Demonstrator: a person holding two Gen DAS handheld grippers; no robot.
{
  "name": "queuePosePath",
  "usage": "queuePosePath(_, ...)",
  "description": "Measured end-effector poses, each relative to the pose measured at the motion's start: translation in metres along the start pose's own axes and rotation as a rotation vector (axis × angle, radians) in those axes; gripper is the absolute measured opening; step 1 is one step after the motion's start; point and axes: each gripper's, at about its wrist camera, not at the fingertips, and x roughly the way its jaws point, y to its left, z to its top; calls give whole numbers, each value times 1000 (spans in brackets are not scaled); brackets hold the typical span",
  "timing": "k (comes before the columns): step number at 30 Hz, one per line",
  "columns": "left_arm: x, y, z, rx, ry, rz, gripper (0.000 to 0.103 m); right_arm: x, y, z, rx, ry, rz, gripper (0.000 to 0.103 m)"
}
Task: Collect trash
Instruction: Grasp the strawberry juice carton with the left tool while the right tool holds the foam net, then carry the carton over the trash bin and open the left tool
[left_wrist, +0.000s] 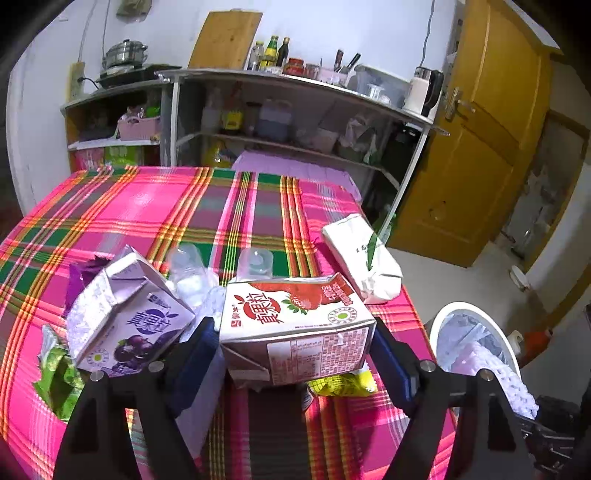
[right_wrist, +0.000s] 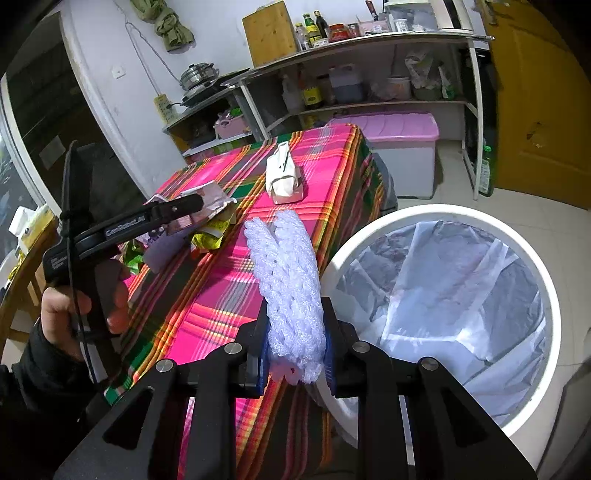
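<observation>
A red strawberry drink carton (left_wrist: 295, 325) lies on its side on the plaid tablecloth (left_wrist: 184, 206). My left gripper (left_wrist: 291, 328) stands open around it, one finger at each end of the carton. A purple carton (left_wrist: 125, 314), two clear bottles (left_wrist: 188, 273), a green wrapper (left_wrist: 59, 376) and a yellow wrapper (left_wrist: 343, 384) crowd around it. My right gripper (right_wrist: 295, 332) is shut on a white foam net (right_wrist: 288, 266) at the table's edge, beside the white bin (right_wrist: 369, 229). In the right wrist view a hand (right_wrist: 66, 306) holds the left gripper (right_wrist: 192, 206).
A white paper pack (left_wrist: 362, 258) lies near the table's right edge. The bin has a white liner (right_wrist: 443, 295) and stands on the floor right of the table. Behind are a shelf of bottles (left_wrist: 273, 55), a purple-lidded box (right_wrist: 399, 133) and a yellow door (left_wrist: 480, 147).
</observation>
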Motion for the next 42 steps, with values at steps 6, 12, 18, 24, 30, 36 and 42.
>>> queuePosePath(6, -23, -9, -4, 20, -39, -16, 79, -11, 3, 0, -7, -20, -14, 24)
queuePosePath(12, -53, -23, -9, 36, -72, -48, 79, -30, 4, -2, -8, -51, -37, 24)
queuePosePath(18, -79, -50, -18, 78, -77, -116, 79, -50, 2, -7, 3, -81, -64, 24)
queuePosePath(24, -89, -87, -27, 129, -65, -192, 79, -64, -8, -14, 26, -98, -93, 24)
queuePosePath(30, -84, -115, -32, 173, -41, -240, 79, -74, -26, -18, 61, -110, -120, 24)
queuePosePath(36, -71, -140, -36, 214, -5, -279, 79, -75, -44, -20, 97, -111, -140, 24)
queuePosePath(42, -51, -159, -42, 236, 45, -306, 79, -71, -63, -22, 131, -98, -156, 24)
